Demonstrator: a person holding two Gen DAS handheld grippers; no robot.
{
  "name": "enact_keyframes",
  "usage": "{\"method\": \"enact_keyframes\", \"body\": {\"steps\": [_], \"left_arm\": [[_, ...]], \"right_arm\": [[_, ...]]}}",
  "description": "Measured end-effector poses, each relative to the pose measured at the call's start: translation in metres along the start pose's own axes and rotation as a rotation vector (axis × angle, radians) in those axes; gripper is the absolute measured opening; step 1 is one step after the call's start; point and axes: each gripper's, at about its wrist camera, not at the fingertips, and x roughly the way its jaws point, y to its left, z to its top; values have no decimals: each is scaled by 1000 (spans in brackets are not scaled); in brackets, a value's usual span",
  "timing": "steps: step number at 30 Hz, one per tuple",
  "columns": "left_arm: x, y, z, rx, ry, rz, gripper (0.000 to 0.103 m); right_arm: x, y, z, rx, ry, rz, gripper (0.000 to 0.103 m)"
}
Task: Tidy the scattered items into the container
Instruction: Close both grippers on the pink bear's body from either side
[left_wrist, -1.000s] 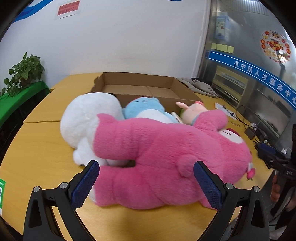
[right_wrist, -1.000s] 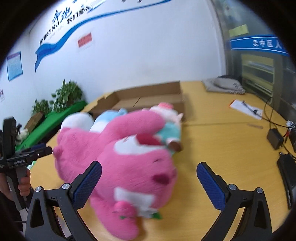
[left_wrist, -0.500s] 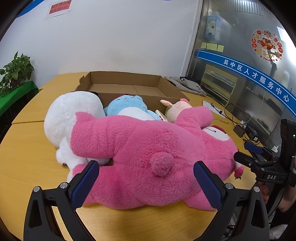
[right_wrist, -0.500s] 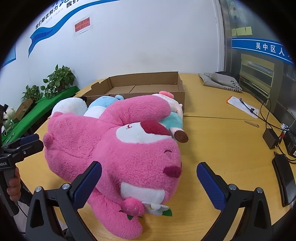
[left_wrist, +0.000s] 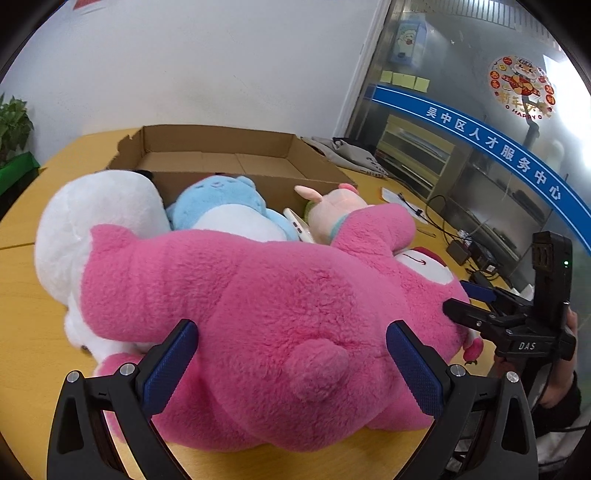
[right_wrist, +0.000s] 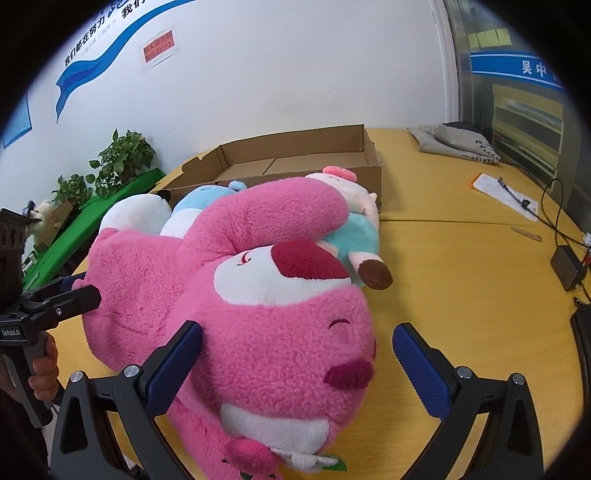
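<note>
you frame pink bear (left_wrist: 288, 302) from both ends on table (right_wrist: 461, 266), left gripper (left_wrist: 291, 365) at rump, right gripper (right_wrist: 295, 365) at head, both spread wide (nothing gripped). cardboard box (left_wrist: 221, 162) behind holds nothing. next: close, lift together.

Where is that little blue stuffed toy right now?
The blue plush lies on the table against the cardboard box, between the white plush and the small pink-headed plush, behind the big pink bear.
</note>
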Motion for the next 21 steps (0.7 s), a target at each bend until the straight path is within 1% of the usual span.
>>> {"method": "enact_keyframes", "body": {"steps": [5,8,10,14,16,17,18,21], "left_arm": [[12,-2,-5,62,33,15,103],[14,0,-6,73,37,4,103],[15,3,-6,68,43,-7,102],[18,10,-5,34,46,-46,93],[15,16,-5,6,42,-68,86],[13,18,-5,-2,42,-75,81],[11,19,-5,-2,42,-77,75],[4,15,-8,26,36,-67,63]], "right_arm": [[13,-16,-5,46,17,97,102],[20,-26,-7,82,25,163,102],[24,-28,-8,91,26,187,102],[30,-21,-10,61,12,184,103],[33,-17,-11,53,11,184,102],[33,-16,-11,52,11,183,102],[32,-15,-11,44,9,184,96],[25,-8,-11,12,-11,180,83]]}}
